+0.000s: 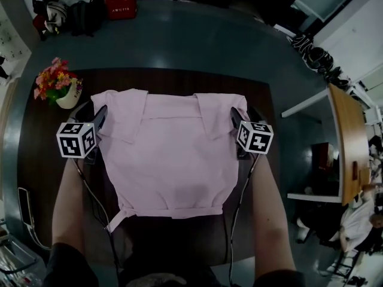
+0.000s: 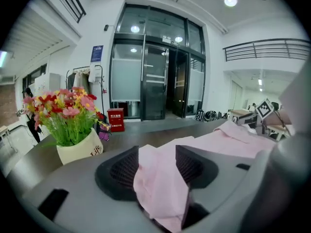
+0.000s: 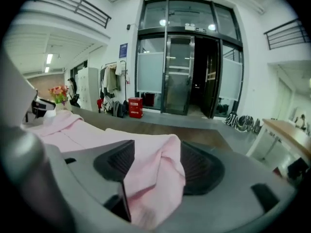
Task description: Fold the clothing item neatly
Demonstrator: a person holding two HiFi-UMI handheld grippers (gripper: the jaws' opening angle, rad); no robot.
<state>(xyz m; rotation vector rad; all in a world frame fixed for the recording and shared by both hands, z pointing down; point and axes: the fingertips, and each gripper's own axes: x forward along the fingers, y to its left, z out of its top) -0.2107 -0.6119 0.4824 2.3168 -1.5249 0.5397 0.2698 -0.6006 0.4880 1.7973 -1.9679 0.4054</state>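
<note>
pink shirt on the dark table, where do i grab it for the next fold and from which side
Probably at its two far corners, each from its own outer side. The pale pink fabric shirt lies flat on the dark wooden table, and its fabric is doubled over there, giving thick edges. The left gripper and right gripper have those corners between open jaws.

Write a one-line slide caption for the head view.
Left gripper and right gripper, open, flank a pink shirt on a table.

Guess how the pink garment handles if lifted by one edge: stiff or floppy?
Probably floppy: the pink garment bunches into soft folds between the left gripper's open jaws. Likely light: it lies thin and flat on the table. Its loose tie may trail or snag.
</note>
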